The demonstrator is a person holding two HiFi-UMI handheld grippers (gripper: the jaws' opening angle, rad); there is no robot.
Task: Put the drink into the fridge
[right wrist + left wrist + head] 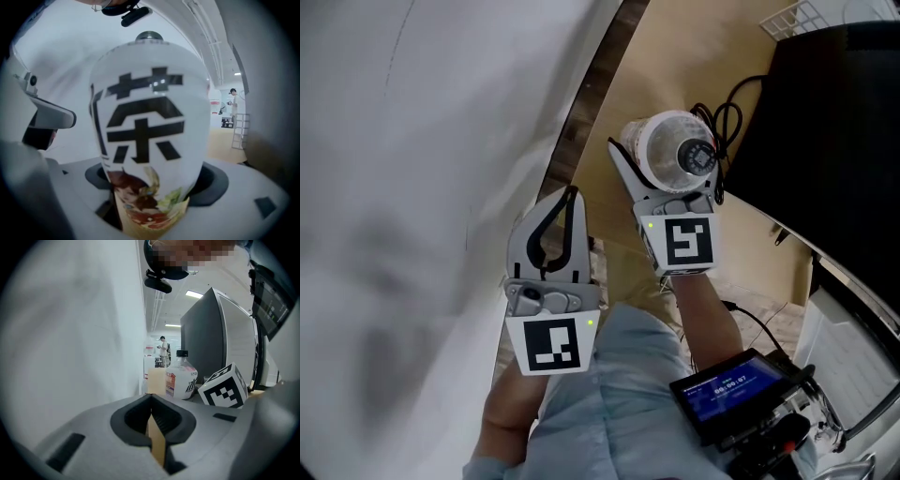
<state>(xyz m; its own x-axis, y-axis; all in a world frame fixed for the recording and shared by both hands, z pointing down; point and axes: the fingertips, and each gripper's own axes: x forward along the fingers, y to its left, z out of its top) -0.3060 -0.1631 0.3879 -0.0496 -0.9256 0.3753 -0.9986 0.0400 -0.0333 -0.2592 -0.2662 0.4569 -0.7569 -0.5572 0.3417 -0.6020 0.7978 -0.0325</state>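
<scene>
1. Nearby, a tall white panel (412, 187) fills the left of the head view, just beside the left tool (570, 199). A dark cabinet (834, 122) stands on the far side, past the right tool (670, 176).
2. Tan floor (675, 56) runs between panel and cabinet. Nothing stands on the strip that shows ahead of the tools.
3. A black cable (727, 105) loops just beyond the right tool, toward the cabinet. A device (731, 386) with a blue screen sits low at the person's right side. Far down the room, in the left gripper view, a person (162, 350) stands, small and blurred.
4. The left tool's jaws are pressed together with nothing between them.
5. The right tool is clamped on the drink bottle (673, 148), its pads against the lower body. The bottle hangs above the floor in the gap between panel and cabinet.
6. The bottle is pale plastic with a black cap (697, 156). Its white label (150, 117) carries one large black character, and below that a picture band in reds and greens.
7. It stands upright with its cap up toward the head camera. Its long axis is vertical, crosswise to the jaws that hold it.
</scene>
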